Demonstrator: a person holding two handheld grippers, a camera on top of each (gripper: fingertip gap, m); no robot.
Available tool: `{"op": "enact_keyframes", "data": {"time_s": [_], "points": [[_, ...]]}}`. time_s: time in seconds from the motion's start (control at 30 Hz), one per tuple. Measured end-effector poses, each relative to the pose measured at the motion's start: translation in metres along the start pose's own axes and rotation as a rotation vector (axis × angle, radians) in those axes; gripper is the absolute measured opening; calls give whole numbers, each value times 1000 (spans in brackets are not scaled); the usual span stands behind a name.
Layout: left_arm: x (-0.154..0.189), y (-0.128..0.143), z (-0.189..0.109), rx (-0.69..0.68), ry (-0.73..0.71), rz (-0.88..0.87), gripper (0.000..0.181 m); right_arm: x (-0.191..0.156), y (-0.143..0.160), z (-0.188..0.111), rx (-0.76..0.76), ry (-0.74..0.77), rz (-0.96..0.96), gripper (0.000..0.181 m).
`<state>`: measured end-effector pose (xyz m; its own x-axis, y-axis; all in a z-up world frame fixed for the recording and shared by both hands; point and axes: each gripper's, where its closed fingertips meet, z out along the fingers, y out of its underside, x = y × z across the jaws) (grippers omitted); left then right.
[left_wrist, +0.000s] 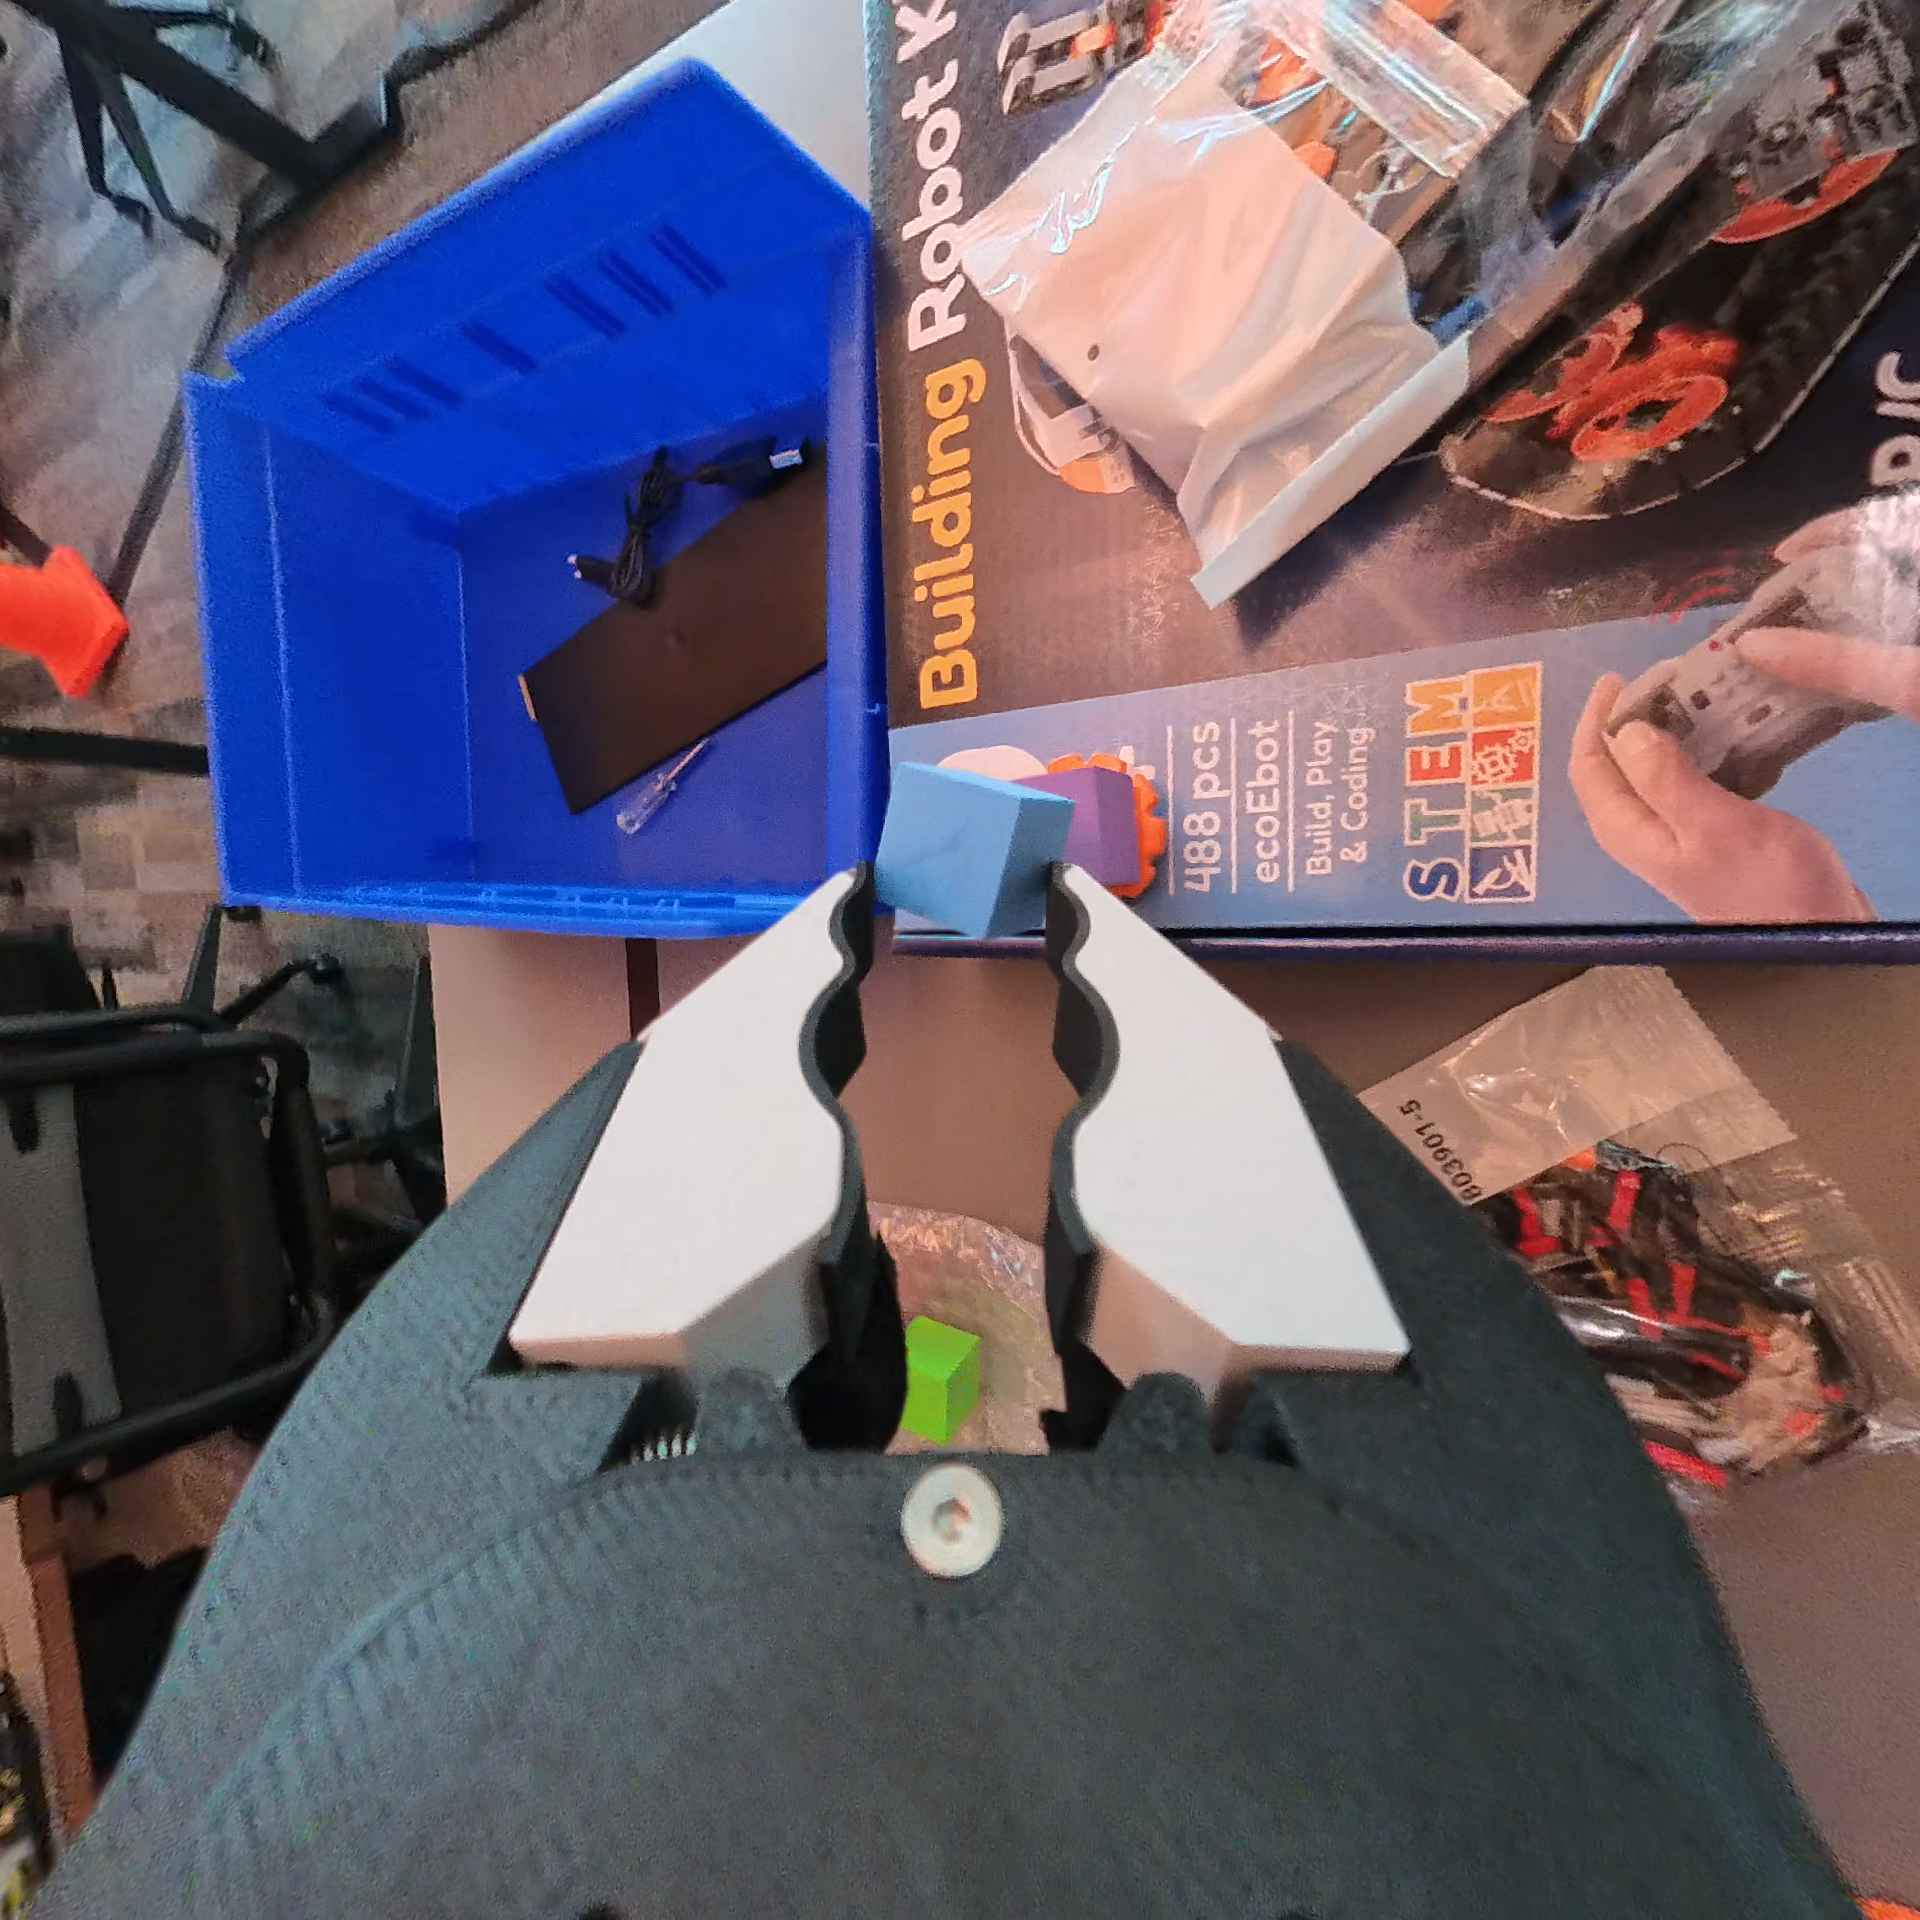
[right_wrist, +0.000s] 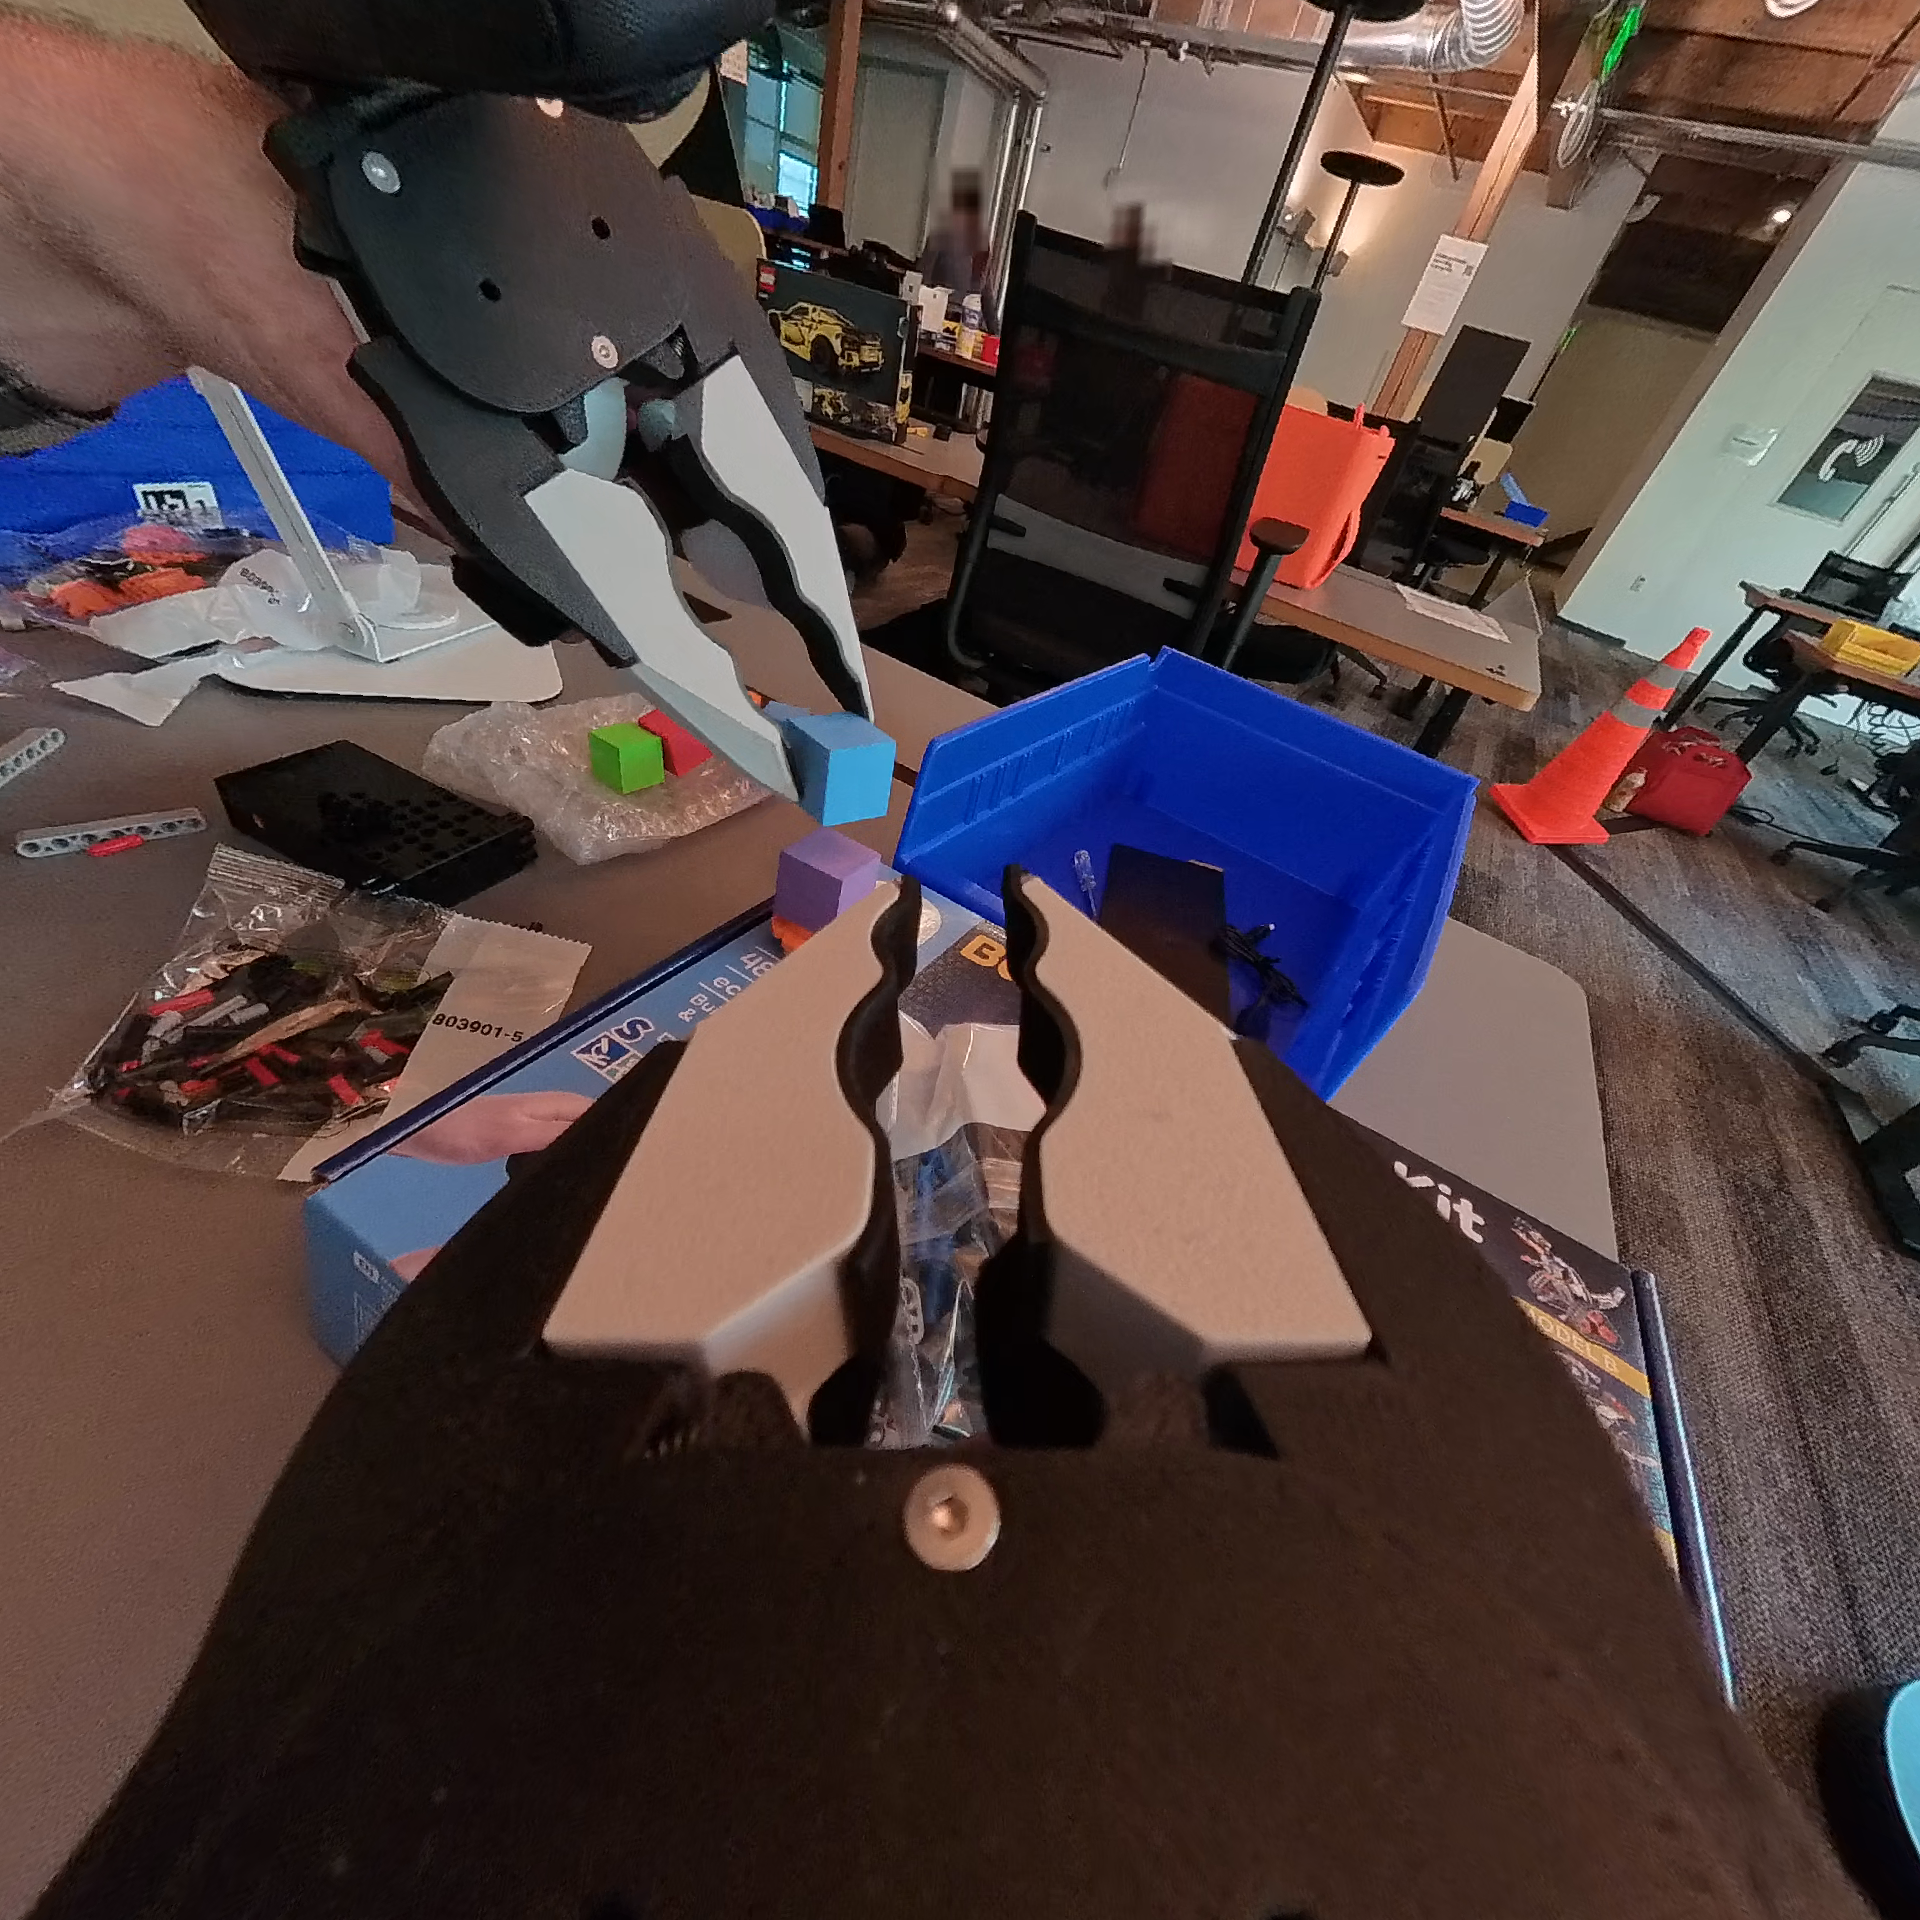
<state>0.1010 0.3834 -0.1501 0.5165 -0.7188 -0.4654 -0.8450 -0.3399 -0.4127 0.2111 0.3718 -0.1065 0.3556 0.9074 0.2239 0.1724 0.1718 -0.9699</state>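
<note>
Left hand-held gripper (left_wrist: 956, 883) clamping lt-blue cube (left_wrist: 961, 847) (airborne), above purple cube (left_wrist: 1091, 821), beside bin (left_wrist: 343, 665)

We are in an open-plan office that doubles as a maker space. Behind our grey work surface (right_wrist: 187, 1299) stands a black mesh office chair (right_wrist: 1132, 457), and beyond it run rows of long desks (right_wrist: 1382, 613) carrying boxes and gear, with more wheeled chairs at the right. Overhead we see exposed timber beams (right_wrist: 1496, 156) and a silver ventilation duct (right_wrist: 1444, 31), and the floor is grey patterned carpet (right_wrist: 1704, 1143). An orange traffic cone (right_wrist: 1600, 748) stands on that carpet. Two people sit far back, blurred. On our surface lie a blue plastic storage bin (right_wrist: 1195, 769), a printed cardboard kit box (left_wrist: 1351, 790) and clear bags of small black and red parts (right_wrist: 260, 1018).
</note>
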Motion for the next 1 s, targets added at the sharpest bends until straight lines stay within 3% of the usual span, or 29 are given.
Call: {"op": "enact_keyframes", "data": {"time_s": [0.33, 0.47, 1.0], "points": [[14, -2, 8, -113, -49, -119, 31, -1, -1, 0, 5, -2, 1, 14], [4, 3, 6, -140, -106, -137, 31, -2, -3, -1, 12, -5, 0, 14], [7, 2, 7, -132, -132, -131, 38, -3, -6, -3, 25, -6, 1, 14]]}}
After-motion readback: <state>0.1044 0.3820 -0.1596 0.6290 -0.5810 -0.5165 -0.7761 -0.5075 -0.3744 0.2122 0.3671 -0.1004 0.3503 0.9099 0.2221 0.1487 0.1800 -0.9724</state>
